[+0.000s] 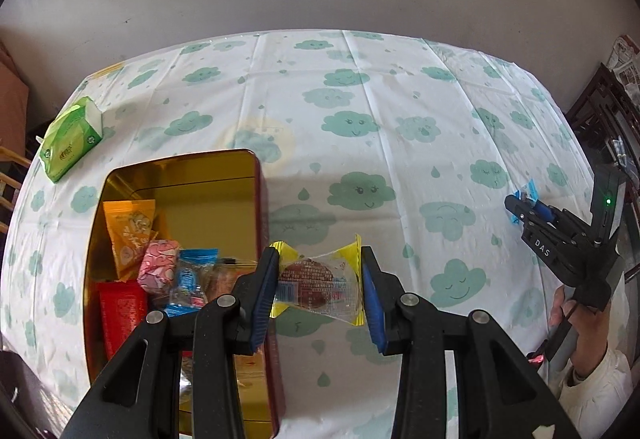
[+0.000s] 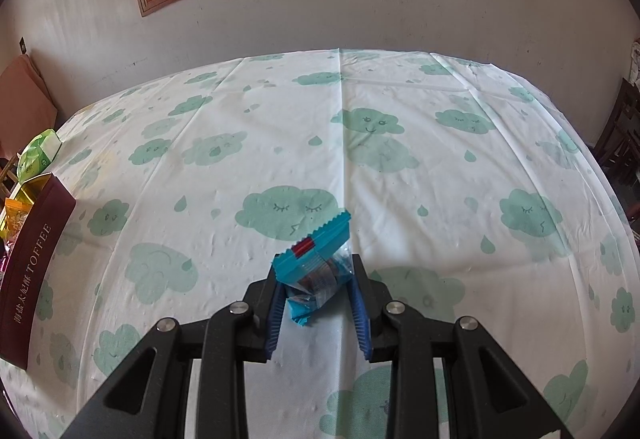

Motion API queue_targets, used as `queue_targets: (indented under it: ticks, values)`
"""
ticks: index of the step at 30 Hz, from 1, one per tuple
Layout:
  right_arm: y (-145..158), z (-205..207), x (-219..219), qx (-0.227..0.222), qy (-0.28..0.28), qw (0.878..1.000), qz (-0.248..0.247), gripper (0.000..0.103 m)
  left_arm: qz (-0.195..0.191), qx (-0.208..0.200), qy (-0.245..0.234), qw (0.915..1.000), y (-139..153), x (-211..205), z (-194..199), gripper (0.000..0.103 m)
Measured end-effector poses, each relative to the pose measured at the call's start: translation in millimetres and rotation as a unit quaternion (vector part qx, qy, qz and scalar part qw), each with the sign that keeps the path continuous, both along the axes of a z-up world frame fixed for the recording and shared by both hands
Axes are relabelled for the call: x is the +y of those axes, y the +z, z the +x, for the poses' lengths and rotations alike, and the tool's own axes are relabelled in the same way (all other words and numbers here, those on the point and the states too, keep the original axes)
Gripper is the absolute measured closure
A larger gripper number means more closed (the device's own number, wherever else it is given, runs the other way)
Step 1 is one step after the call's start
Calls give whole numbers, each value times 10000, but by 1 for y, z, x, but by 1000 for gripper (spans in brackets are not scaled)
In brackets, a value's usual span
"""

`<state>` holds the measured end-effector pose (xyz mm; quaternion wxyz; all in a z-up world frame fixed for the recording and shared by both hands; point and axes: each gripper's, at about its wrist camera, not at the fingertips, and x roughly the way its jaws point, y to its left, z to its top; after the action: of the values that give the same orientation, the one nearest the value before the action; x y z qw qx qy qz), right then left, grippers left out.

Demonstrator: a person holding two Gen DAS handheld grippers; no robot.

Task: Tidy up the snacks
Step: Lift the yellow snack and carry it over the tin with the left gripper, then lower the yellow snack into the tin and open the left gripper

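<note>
- Plainly, the left claw (image 1: 320, 271) is clamped on a yellow-ended snack (image 1: 318, 281), its two blue pads pressing the clear wrapper from either side, just right of the tin (image 1: 262, 199) and above the desk (image 1: 400, 119).
- That snack has a dark round filling behind clear film, with yellow crimped ends flaring out above and below the pads.
- The tin sits at the desk's left side, open, gold inside and dark red outside; the right wrist view shows "TOFFEE" on its side wall.
- Inside it lie an orange packet (image 1: 130, 231), a pink candy (image 1: 158, 266), a blue-wrapped snack (image 1: 192, 279) and a red packet (image 1: 122, 315).
- The right claw (image 2: 318, 285) grips a blue snack (image 2: 314, 263), whose zigzag end sticks up past the fingertips; whether it touches the desk I cannot tell.
- From the left wrist view, the right claw shows at the far right, held by a hand (image 1: 576, 323), well apart from the tin.
- A green tissue pack (image 1: 72, 139) lies near the desk's far left edge, beyond the tin.
</note>
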<state>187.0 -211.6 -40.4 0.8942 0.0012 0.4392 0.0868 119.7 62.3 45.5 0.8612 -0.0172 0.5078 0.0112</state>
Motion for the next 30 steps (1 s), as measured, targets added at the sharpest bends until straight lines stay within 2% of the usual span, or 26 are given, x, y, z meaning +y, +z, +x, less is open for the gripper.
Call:
queue_targets:
  ticks: [5, 14, 30]
  values:
    - [0, 0, 1, -1, 2, 10000, -31, 73, 119, -40, 404, 9991, 4, 39, -6, 67]
    - [0, 0, 1, -2, 5, 10000, -48, 73, 170, 197, 838, 9961, -23, 86, -13, 67]
    - [0, 0, 7, -18, 17, 9995, -315, 73, 418, 289, 830, 9953, -47, 93, -19, 67]
